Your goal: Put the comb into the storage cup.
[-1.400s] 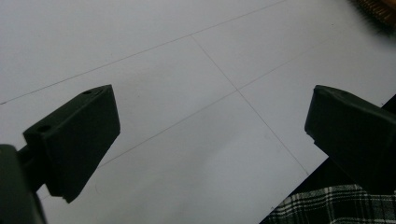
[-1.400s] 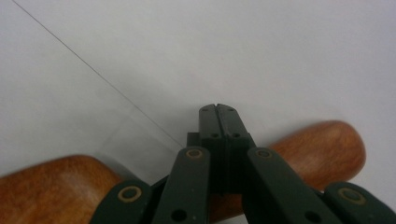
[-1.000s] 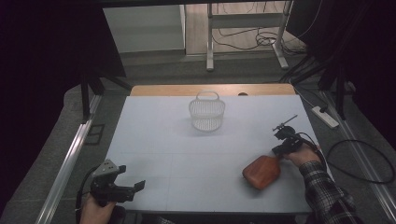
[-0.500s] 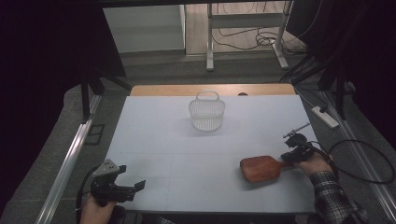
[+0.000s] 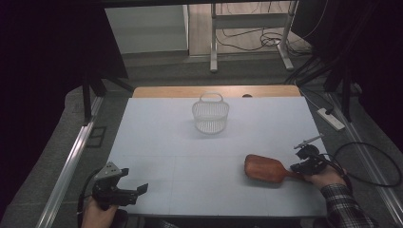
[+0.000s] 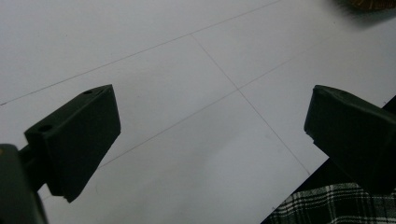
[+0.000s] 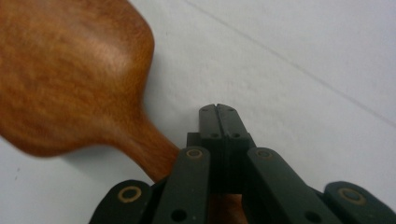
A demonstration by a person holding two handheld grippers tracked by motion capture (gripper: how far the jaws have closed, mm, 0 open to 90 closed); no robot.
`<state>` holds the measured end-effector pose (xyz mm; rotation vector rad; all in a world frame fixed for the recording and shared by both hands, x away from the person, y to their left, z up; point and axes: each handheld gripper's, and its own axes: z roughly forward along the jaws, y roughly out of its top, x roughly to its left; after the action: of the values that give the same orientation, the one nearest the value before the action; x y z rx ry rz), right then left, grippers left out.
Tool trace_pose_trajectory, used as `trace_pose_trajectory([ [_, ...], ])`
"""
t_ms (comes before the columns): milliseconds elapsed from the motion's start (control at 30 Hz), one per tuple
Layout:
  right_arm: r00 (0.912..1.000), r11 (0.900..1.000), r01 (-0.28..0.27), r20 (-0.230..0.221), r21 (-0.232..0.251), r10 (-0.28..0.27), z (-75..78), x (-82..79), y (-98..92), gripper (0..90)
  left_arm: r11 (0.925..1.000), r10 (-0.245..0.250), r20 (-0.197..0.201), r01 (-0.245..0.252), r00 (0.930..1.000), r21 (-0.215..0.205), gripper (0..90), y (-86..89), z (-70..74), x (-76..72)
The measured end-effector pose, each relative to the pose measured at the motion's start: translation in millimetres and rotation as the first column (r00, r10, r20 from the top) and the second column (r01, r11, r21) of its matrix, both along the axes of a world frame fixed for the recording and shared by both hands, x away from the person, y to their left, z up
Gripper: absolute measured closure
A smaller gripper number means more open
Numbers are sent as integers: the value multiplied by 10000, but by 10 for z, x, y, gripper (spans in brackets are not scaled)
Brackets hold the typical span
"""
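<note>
Sliding rightward, right gripper [image 5: 304, 167] has turned the wooden paddle [image 5: 264, 168].

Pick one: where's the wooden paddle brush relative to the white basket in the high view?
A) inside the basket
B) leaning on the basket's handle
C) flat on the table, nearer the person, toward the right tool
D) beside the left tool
C: the wooden paddle brush lies flat on the table, well apart from the white basket, its handle at the right tool.
</note>
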<state>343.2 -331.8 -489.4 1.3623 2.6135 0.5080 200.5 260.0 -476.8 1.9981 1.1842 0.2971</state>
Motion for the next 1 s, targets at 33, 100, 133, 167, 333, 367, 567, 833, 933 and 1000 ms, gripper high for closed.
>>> trace_pose_trajectory([
  [33, 10000, 10000, 43, -17, 26, -43, 2, -26, -10, 898, 10000, -6, 2, 6, 10000, 6, 35, -1, 0, 1],
  [100, 10000, 9999, 61, 5, 94, -61, 4, -106, -37, 898, 10000, -13, 1, 13, 10000, 8, 35, -1, 0, 2],
  [133, 10000, 9999, 68, 36, 101, -68, 6, -130, -41, 898, 10000, -18, 0, 18, 10000, 14, 35, -3, 0, 4],
  [167, 10000, 9999, 68, 36, 101, -68, 6, -130, -41, 898, 10000, -18, 0, 18, 10000, 14, 35, -3, 0, 4],
  [333, 10000, 9998, 48, 54, 214, -49, 13, -254, -47, 898, 10000, -13, 4, 13, 10000, 17, 35, -11, 0, 6],
  [367, 10000, 9998, 31, 6, 203, -31, 16, -276, -43, 898, 10000, -11, 9, 11, 10000, 32, 35, -11, 1, 7],
  [567, 9999, 9998, -94, -70, 180, 95, 15, -403, 14, 898, 10000, -26, 29, 26, 10000, 34, 35, -14, 1, 8],
  [833, 9995, 9993, -298, -73, 237, 300, 28, -512, 56, 898, 10000, -41, 43, 41, 10000, 48, 35, -16, 2, 10],
  [933, 9994, 9992, -323, -151, 256, 327, 33, -553, 67, 898, 10000, -52, 46, 51, 10000, 48, 36, -17, 2, 10],
  [1000, 9993, 9991, -344, -112, 258, 347, 24, -566, 70, 898, 10000, -57, 41, 57, 10000, 41, 36, -17, 2, 12],
])
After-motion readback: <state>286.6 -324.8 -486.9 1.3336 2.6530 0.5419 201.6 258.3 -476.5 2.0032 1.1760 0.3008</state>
